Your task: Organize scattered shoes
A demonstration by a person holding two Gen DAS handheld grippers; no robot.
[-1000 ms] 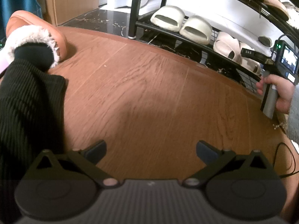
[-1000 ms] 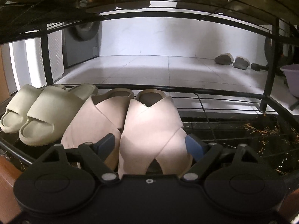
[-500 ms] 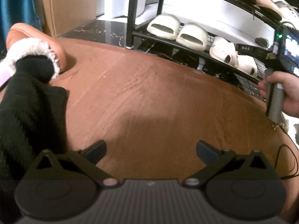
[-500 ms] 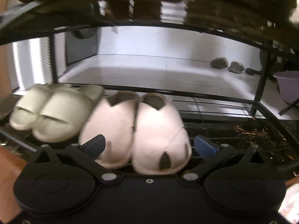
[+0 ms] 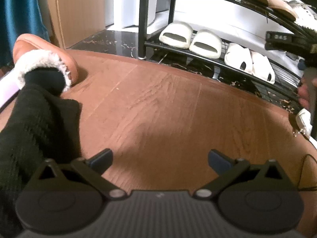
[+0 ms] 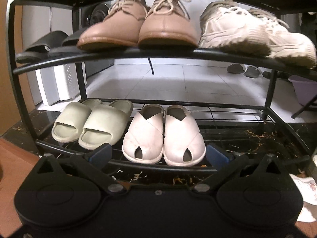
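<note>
A black metal shoe rack point(image 6: 138, 52) holds paired shoes. On its lower shelf stand cream slides point(image 6: 93, 123) and pale pink cross-strap slippers point(image 6: 162, 134). On the upper shelf stand black slides point(image 6: 45, 43), tan lace-up shoes point(image 6: 138, 25) and white sneakers point(image 6: 255, 29). My right gripper point(image 6: 158, 154) is open and empty, just in front of the lower shelf, apart from the pink slippers. My left gripper point(image 5: 160, 158) is open and empty above the wood floor point(image 5: 168, 107). The rack also shows in the left wrist view point(image 5: 198, 48), with the right gripper's body point(image 5: 285, 39) at its right.
A brown fur-lined slipper point(image 5: 45, 59) worn on a black-socked foot point(image 5: 35, 107) is at the left of the left wrist view. A white cloth point(image 6: 305, 186) lies on the floor at the right. A purple basin point(image 6: 303, 91) and grey slippers point(image 6: 243, 70) sit beyond the rack.
My right gripper has pulled back from the pink slippers and out of the lower shelf, so both shelves now show. My left gripper has shifted slightly toward the rack.
</note>
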